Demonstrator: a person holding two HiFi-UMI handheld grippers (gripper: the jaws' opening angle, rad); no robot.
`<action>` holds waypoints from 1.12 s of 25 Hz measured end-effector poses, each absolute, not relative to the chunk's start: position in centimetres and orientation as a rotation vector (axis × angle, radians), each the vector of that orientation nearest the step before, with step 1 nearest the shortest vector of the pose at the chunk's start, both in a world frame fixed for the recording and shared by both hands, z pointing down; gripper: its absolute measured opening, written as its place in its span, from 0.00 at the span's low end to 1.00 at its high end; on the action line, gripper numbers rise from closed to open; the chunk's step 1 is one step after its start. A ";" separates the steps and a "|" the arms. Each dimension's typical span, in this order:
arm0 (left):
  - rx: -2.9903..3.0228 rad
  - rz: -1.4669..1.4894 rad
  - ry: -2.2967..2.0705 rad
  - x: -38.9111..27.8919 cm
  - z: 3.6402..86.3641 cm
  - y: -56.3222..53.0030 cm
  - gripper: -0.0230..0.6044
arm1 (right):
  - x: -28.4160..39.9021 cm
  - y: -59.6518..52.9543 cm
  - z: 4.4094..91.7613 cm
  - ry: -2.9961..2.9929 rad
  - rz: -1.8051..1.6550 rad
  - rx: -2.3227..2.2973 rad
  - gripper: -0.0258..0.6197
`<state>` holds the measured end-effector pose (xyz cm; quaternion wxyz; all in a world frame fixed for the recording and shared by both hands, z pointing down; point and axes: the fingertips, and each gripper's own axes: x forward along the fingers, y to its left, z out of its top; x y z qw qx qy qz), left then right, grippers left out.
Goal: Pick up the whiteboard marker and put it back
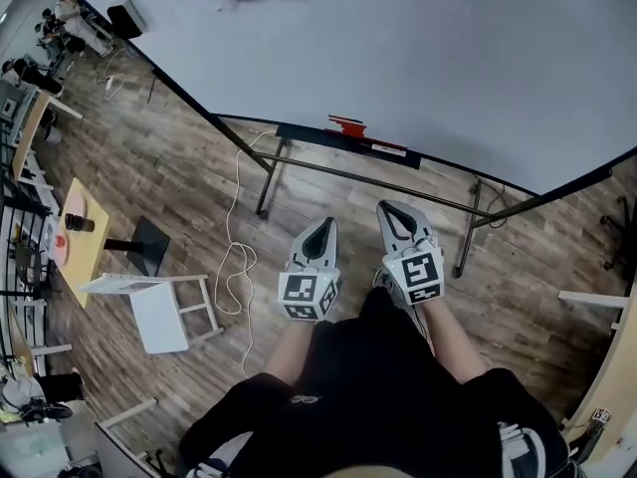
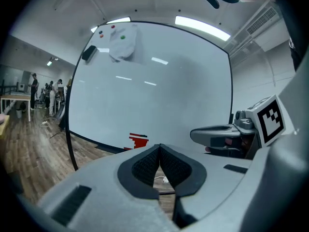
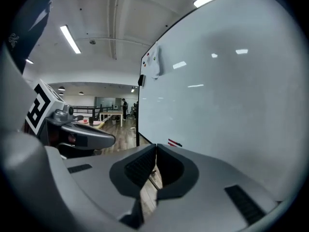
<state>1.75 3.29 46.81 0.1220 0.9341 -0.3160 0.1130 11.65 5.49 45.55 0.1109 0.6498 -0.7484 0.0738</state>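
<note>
Approach step, nothing picked yet: left claw [image 1: 321, 225] and right claw [image 1: 388, 208] both pressed together and empty, well short of the whiteboard tray [image 1: 311, 136], where a red item [image 1: 346, 124], probably the marker, rests; next, one claw must spread and reach it.

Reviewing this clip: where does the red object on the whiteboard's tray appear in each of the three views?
Head view: red object in the upper centre, on the tray along the whiteboard's lower edge.
Left gripper view: red object just left of centre, at the board's bottom edge.
Right gripper view: red object small, just right of centre, at the board's bottom edge.
Shared landmark: the whiteboard, with its black frame, shows in all three views.
</note>
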 end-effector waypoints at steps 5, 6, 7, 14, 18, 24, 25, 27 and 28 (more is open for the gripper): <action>2.657 0.407 -0.944 4.9 49.7 1.8 0.05 | 15.8 3.0 48.6 -2.094 0.209 1.762 0.05; 2.642 0.421 -0.952 5.1 50.2 1.5 0.05 | 16.4 2.5 49.0 -2.068 0.201 1.740 0.05; 2.633 0.433 -0.956 5.3 50.6 1.2 0.05 | 17.0 1.8 49.4 -2.044 0.195 1.720 0.05; 2.610 0.457 -0.948 6.2 52.4 -2.6 0.05 | 18.1 -2.3 53.0 -1.917 0.205 1.624 0.05; 2.592 0.475 -0.896 7.0 54.0 -4.5 0.05 | 19.9 -4.4 56.1 -1.702 0.063 1.459 0.05; 2.525 0.500 -0.921 5.1 55.9 -7.4 0.05 | 21.6 -8.0 60.0 -1.613 0.118 1.342 0.05; 2.518 0.501 -0.928 4.7 56.1 -7.8 0.05 | 22.1 -8.6 60.6 -1.581 0.101 1.320 0.05; 2.506 0.503 -0.938 3.9 56.3 -8.6 0.05 | 22.8 -9.5 62.0 -1.531 0.092 1.277 0.08; 2.499 0.503 -0.941 3.6 56.5 -9.0 0.05 | 23.1 -9.9 62.8 -1.517 0.101 1.260 0.15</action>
